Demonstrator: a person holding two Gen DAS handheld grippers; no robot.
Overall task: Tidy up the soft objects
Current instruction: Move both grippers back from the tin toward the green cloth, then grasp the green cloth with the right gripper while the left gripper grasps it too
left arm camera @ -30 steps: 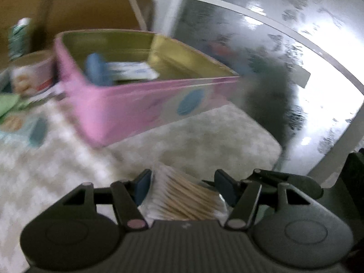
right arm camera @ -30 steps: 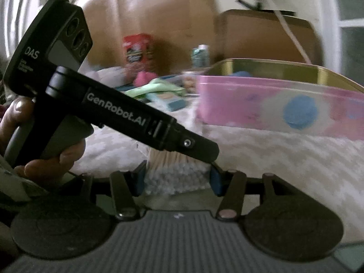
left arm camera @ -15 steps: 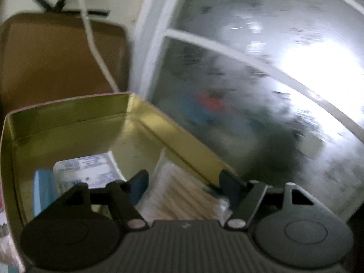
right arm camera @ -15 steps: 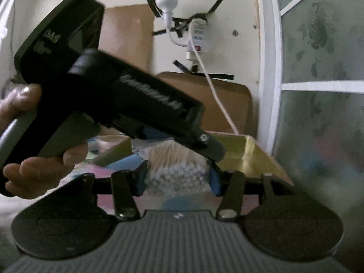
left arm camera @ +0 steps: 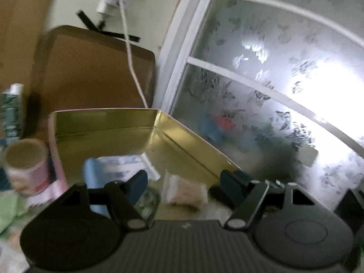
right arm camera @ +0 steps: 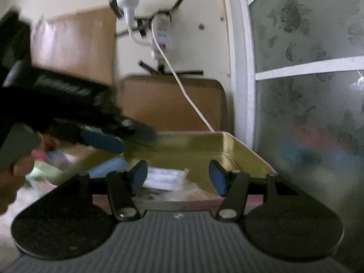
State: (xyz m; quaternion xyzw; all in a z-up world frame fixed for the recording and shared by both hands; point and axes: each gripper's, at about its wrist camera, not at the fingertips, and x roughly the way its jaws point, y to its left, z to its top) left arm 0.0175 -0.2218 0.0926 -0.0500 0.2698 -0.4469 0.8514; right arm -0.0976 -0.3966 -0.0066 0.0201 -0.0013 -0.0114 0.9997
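Observation:
The pink tin [left arm camera: 109, 122] with a gold inside stands open below both grippers. A clear packet of cotton swabs [left arm camera: 184, 192] lies loose on its floor, also seen blurred in the right wrist view [right arm camera: 188, 191]. Beside it lie a blue roll [left arm camera: 93, 182] and a white packet [left arm camera: 127, 161]. My left gripper [left arm camera: 184, 185] hangs above the swabs, its jaws opening, pads clear of them. My right gripper [right arm camera: 178, 178] hovers at the tin's near rim, its jaws opening too, nothing pressed between them. The left gripper [right arm camera: 127, 137] also shows over the tin's left side.
A paper cup [left arm camera: 27, 166], a green-and-white tube [left arm camera: 11, 113] and a green cloth [left arm camera: 6, 207] sit left of the tin. A brown board [left arm camera: 95, 68] and a white cable [left arm camera: 132, 56] stand behind it. A frosted window [left arm camera: 273, 91] closes the right side.
Both grippers held the swab packet together over the tin. They have since widened and let it go, and it now lies in the tin. The left gripper drew back and up.

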